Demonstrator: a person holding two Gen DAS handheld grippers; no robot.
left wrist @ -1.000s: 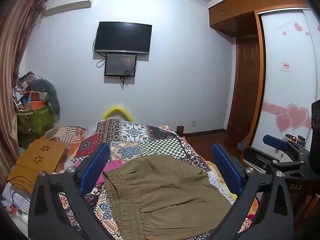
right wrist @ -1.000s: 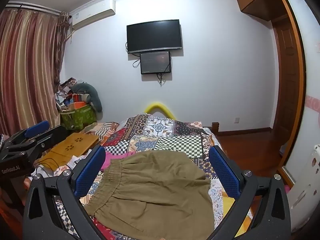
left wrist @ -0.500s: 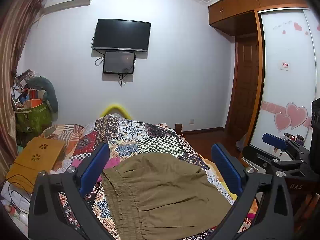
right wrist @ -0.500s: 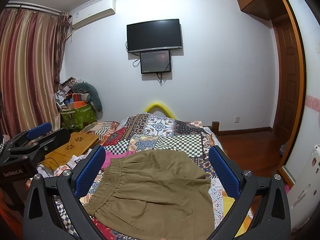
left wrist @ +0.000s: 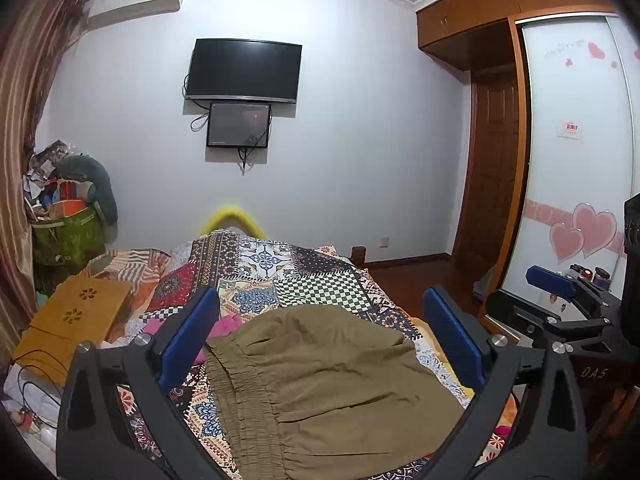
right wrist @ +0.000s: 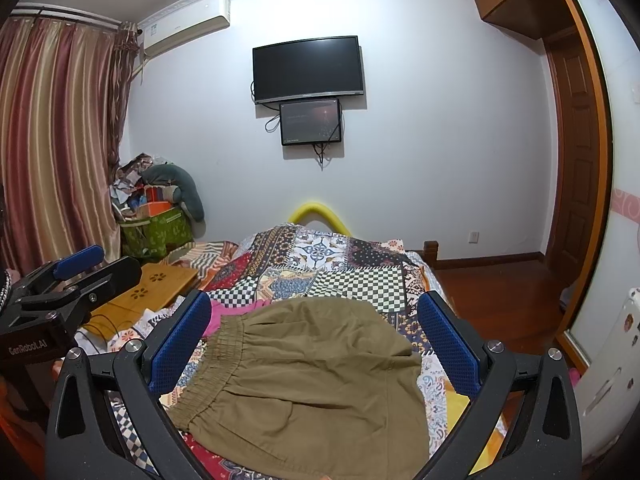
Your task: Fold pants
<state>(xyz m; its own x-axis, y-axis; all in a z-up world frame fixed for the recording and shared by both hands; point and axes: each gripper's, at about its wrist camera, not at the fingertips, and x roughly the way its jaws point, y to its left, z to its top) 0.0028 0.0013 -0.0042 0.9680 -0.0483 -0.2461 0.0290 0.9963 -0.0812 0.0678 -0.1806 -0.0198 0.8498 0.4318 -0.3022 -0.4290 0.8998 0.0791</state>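
Patchwork bedspread (left wrist: 304,280), olive pants (right wrist: 304,380) lying beyond both spread jaws

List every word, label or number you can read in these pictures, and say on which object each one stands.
"GenRobot.AI": on the black body of the left claw.
"DA5", partly hidden: on the body of the right claw.
Red sticker on the wardrobe door: too small to read.
Air conditioner label: blurred.
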